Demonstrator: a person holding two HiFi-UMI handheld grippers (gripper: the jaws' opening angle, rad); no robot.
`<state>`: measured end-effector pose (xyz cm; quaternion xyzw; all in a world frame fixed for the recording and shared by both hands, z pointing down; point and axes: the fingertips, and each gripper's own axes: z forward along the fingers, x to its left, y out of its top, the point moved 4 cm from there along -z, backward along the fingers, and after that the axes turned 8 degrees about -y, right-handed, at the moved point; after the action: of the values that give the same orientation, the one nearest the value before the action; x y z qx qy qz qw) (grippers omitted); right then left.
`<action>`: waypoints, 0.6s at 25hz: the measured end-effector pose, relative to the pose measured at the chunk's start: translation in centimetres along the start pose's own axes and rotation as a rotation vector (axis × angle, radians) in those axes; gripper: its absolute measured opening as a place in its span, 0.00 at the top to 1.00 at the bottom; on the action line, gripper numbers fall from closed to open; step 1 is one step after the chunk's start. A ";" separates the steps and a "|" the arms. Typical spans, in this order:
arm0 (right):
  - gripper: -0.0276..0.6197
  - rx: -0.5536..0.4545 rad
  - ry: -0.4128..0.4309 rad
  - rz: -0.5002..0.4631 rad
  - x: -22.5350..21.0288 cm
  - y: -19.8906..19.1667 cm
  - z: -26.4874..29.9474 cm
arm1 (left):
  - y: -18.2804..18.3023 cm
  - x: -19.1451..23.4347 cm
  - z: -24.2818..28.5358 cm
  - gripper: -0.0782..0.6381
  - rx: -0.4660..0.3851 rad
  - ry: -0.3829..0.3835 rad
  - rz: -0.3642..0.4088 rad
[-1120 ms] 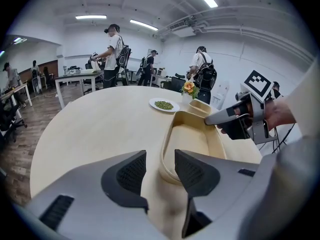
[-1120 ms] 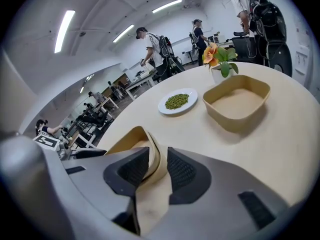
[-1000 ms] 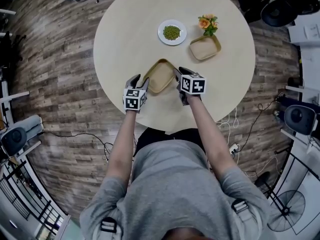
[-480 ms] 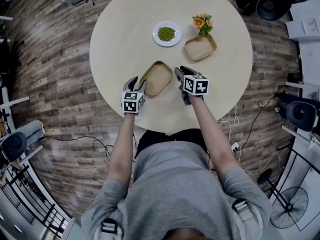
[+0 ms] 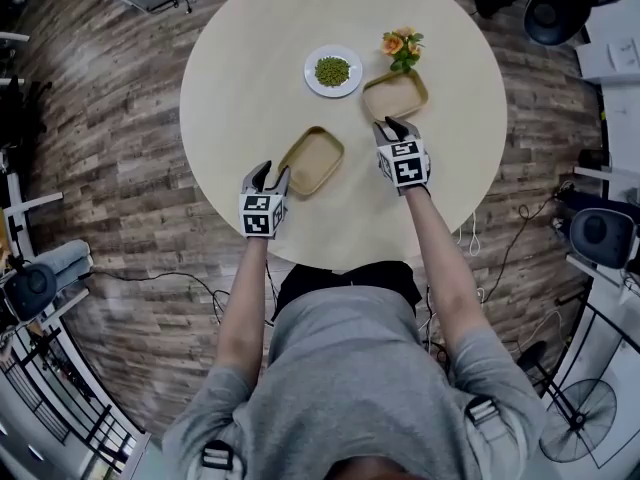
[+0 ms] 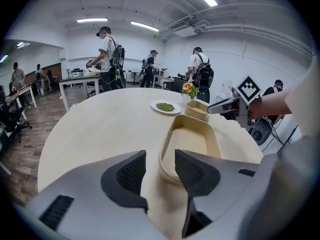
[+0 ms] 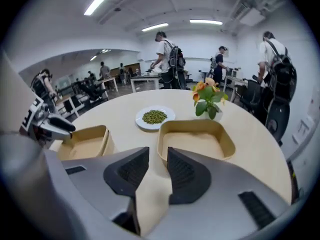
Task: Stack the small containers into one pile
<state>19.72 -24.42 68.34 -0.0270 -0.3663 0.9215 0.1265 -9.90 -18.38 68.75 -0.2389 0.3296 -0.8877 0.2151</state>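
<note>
The round table [image 5: 250, 58], pale, smooth and matt, carries everything. On it the two small containers, shallow tan trays with rounded corners, raised walls and a dull, rigid-looking finish, lie apart and both empty, so the pile is not yet begun. The near container [image 5: 312, 160] lies toward the person's edge of the table. The far container [image 5: 395, 95] sits further off and to the right, just beside the plant. The step in hand looks like the approach to a first pick. The right gripper [image 5: 398, 126] points at the near wall of the far container, its ribbed dark pads a narrow gap apart; the jaws have just been closing a little, and nothing is pinched between them. The left gripper [image 5: 270, 171] hangs at the near container's closest end, its jaws moderately parted and empty. The next move probably calls for setting one pad inside and one outside a thin wall before lifting. A white plate [image 5: 332, 71] of green beans and the small orange-flowered plant [image 5: 402, 46] stand behind.
</note>
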 end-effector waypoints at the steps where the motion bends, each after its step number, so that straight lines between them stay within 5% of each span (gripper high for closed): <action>1: 0.77 0.000 -0.003 -0.069 0.3 0.2 0.2 | -0.2 0.0 -0.1 0.62 0.003 0.004 -0.005; 5: 0.76 0.041 -0.009 -0.277 1.4 0.1 2.2 | -0.9 0.3 -0.8 0.62 0.005 0.017 -0.029; 15: 0.92 0.056 -0.010 -0.353 1.5 0.4 3.1 | -1.6 0.7 -1.6 0.63 0.002 0.034 -0.068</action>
<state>17.73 -26.40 70.42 0.0458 -0.3399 0.8949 0.2854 -11.67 -16.86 68.99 -0.2347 0.3240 -0.8988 0.1793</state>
